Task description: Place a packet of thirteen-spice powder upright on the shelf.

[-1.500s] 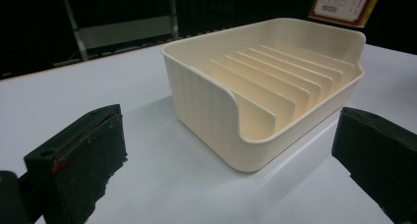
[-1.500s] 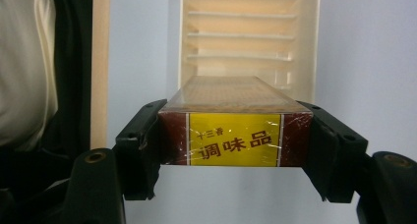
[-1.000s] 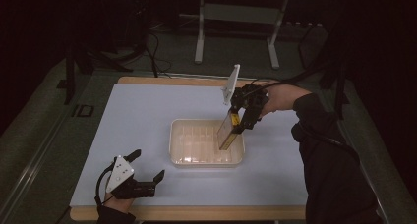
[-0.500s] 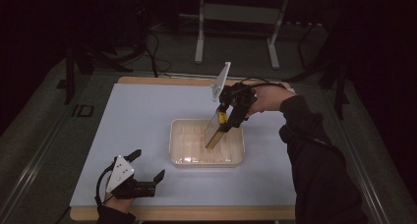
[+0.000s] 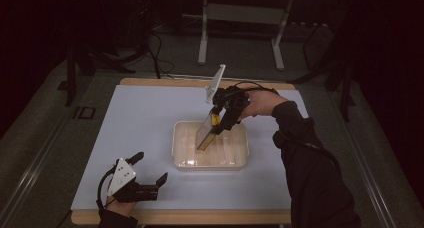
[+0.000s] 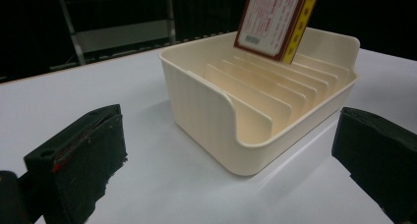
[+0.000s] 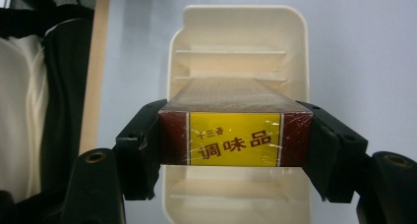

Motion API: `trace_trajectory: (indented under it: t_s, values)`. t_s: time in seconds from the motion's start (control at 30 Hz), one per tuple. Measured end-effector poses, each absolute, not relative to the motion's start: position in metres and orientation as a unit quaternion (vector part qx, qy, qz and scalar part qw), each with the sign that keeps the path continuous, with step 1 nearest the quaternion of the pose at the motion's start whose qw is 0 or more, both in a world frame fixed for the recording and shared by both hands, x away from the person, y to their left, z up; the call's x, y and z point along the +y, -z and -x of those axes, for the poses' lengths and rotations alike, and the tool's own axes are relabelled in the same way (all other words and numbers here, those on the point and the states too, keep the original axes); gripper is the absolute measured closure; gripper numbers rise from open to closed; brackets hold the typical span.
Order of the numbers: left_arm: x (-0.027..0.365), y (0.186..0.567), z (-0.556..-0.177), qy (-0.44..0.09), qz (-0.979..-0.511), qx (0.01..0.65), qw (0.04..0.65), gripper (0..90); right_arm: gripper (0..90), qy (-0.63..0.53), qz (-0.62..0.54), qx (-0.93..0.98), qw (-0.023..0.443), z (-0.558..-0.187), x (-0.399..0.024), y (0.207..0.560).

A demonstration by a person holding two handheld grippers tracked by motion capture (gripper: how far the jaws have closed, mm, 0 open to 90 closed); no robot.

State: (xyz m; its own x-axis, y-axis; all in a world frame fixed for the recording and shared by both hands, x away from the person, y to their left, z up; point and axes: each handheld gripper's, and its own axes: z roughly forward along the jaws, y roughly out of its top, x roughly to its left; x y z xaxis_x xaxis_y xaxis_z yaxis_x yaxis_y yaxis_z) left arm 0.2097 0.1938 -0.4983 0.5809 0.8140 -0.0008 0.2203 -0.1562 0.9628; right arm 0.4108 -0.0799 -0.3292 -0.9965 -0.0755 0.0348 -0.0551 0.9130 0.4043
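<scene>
Left gripper [image 5: 150, 180] rests with jaws spread and empty well off the cream slotted tray's [image 5: 181, 157] near-left corner, while the right gripper [image 5: 223, 119], over the tray, clamps the seasoning box [image 5: 206, 132] tilted, its lower end among the dividers [image 6: 255, 94].

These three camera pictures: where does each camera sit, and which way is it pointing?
High view: above the table's near side, looking forward and down; both forearms, left gripper, right gripper.
Left gripper view: low on the table, facing the cream divider tray between its open jaws.
Right gripper view: looks down its jaws, clamped on the seasoning box.
All share tray and box.
</scene>
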Motion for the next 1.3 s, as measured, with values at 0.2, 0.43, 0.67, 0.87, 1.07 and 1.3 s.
trace_trajectory:
  t_s: [0.2, 0.43, 0.67, 0.87, 1.07, 1.3]
  values:
    - [0.193, 0.498, -0.21, -0.276, -0.71, 0.363, 0.536, 0.0, 31.8, 0.202, -0.036, -0.978, 0.023, -0.414, -0.074, 0.342]
    - [0.194, 0.498, -0.21, -0.275, -0.711, 0.362, 0.536, 0.0, 31.9, 0.196, -0.028, -0.98, 0.024, -0.417, -0.072, 0.349]
    - [0.194, 0.498, -0.21, -0.275, -0.711, 0.362, 0.536, 0.0, 31.8, 0.189, -0.023, -0.981, 0.033, -0.419, -0.071, 0.36]
    - [0.193, 0.498, -0.21, -0.275, -0.711, 0.363, 0.535, 0.0, 31.8, 0.185, -0.021, -0.982, 0.036, -0.42, -0.068, 0.368]
    - [0.194, 0.498, -0.21, -0.274, -0.711, 0.363, 0.536, 0.0, 31.8, 0.182, -0.018, -0.982, 0.039, -0.42, -0.065, 0.375]
    - [0.193, 0.498, -0.21, -0.274, -0.711, 0.362, 0.537, 0.0, 31.8, 0.183, -0.019, -0.982, 0.037, -0.42, -0.061, 0.379]
